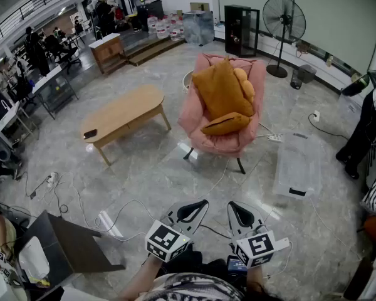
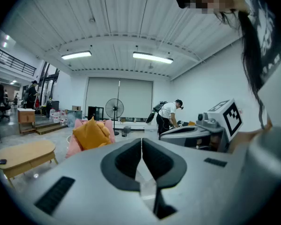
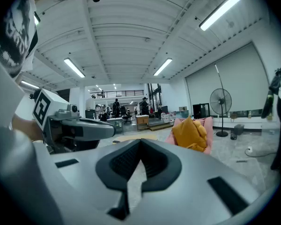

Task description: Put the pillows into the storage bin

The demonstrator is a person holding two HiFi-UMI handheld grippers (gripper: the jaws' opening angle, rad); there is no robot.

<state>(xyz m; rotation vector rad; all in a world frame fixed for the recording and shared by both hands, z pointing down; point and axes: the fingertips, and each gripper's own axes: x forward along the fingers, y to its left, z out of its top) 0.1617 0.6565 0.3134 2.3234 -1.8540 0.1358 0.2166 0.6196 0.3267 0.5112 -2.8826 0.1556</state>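
Crowding the pink armchair sit mustard-yellow pillows.

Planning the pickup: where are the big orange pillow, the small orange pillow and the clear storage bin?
big orange pillow (image 1: 220, 91): head view, its middle.
small orange pillow (image 1: 225, 124): head view, its middle.
clear storage bin (image 1: 297, 162): head view, its top.

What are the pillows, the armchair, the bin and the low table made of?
The pillows look like soft matte mustard fabric, creased and slumped. The armchair seems pink plush upholstery on thin dark legs, perhaps metal. The bin is clear plastic: the floor shows through. The table looks like pale smooth wood or veneer.
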